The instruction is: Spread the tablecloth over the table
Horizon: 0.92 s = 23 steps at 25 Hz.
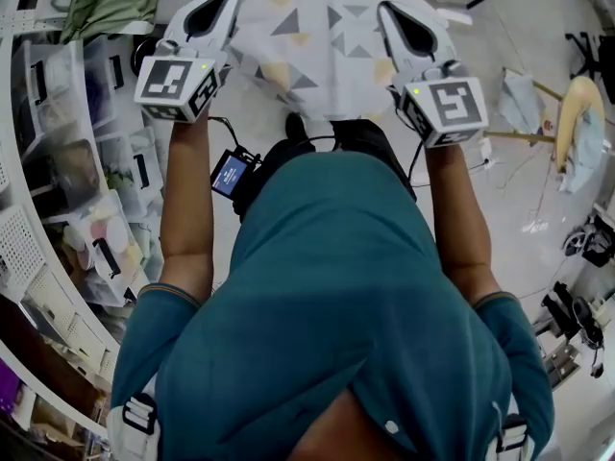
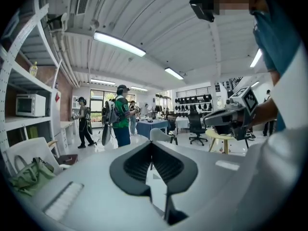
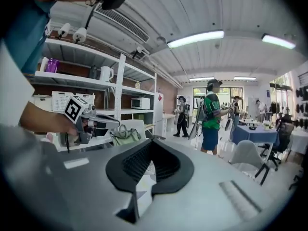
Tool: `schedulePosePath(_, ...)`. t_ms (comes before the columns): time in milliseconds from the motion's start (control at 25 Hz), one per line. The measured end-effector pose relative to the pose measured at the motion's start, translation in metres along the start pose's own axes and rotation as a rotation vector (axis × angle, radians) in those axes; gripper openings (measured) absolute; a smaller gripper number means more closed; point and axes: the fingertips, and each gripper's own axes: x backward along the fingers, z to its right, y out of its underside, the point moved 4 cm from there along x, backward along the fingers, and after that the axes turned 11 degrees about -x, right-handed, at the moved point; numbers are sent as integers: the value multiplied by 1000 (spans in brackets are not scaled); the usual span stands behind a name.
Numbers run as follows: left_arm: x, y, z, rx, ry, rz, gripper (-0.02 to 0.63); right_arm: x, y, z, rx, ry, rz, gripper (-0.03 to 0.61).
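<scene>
Left gripper (image 2: 152, 153): jaws closed together, the pads pinching an edge of the tablecloth (image 1: 312, 36). In the left gripper view, white fabric with a grey triangle shows just beneath the pads. The gripper sits at the upper left of the head view.

Right gripper (image 3: 150, 148): jaws likewise closed and clamped on the same cloth. Pale fabric shows below the pads in the right gripper view. The gripper sits right of centre at the top of the head view.

Tablecloth: white with grey and beige triangles, at the top centre of the head view. It spans between the two gripper tips, with the floor (image 1: 500, 190) beneath it.

Person: teal shirt (image 1: 336, 305) filling the lower centre of the head view, both forearms reaching toward the top of the frame. A small device with a lit blue screen (image 1: 231, 173) sits beside the shirt, left of centre.

Shelving (image 1: 58, 190): white, curving along the left edge of the head view and holding clear plastic bins.

Background, left gripper view:
- microwave (image 2: 30, 105) on a shelf at the left edge
- green bag (image 2: 28, 174) at the lower left
- bystander in a green top (image 2: 121, 117) standing left of centre
- strip light (image 2: 119, 43) on the ceiling, upper centre
</scene>
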Motion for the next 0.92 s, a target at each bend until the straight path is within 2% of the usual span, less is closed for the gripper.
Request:
schedulePosePath(160,29,-39,-4,-24,-29,77,-3,21,-43,-26,63,-3,46,8)
schedulePosePath(360,51,-59,-2,-44,-43,117,-3,41,-71,-37,74,8,104,8)
schedulePosePath(920,69,-57,6,-22,-19,127,-3,71,-74,-40,71,79,113,8)
